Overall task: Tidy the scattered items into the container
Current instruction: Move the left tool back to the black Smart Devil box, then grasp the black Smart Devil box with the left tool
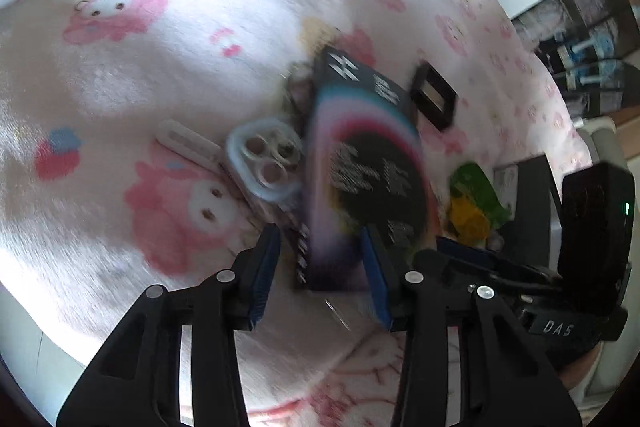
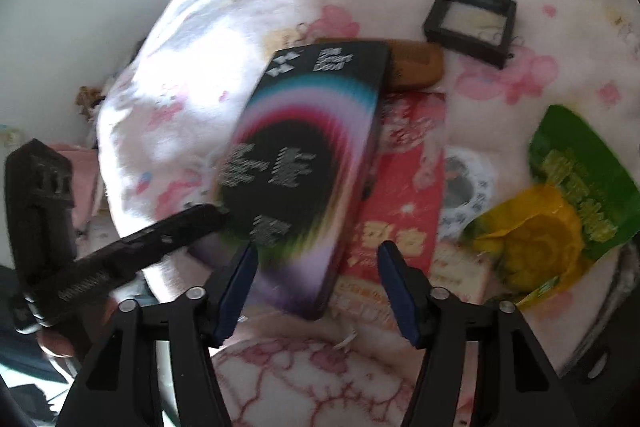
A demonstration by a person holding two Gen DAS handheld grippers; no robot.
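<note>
A black box with a rainbow arc [image 1: 360,167] lies blurred on a pink cartoon blanket [image 1: 160,47], over a pile of items. Its near end sits between the fingers of my left gripper [image 1: 320,275]. The right pad overlaps the box's face, and a thin strip of blanket shows beside the left pad. In the right wrist view the same box [image 2: 304,155] reaches between the fingers of my right gripper [image 2: 320,287]. There the left pad is at its edge and the right pad stands clearly apart. The left gripper's black finger [image 2: 160,235] comes in from the left to the box's side.
Around the box lie a red envelope [image 2: 404,187], a brown case [image 2: 416,67], a black square frame box [image 2: 472,19], a tape roll [image 2: 468,183], a green and yellow packet [image 2: 560,211], a pale ring-shaped case [image 1: 264,159] and a white strip [image 1: 188,143]. The right gripper's body [image 1: 592,227] stands close on the right.
</note>
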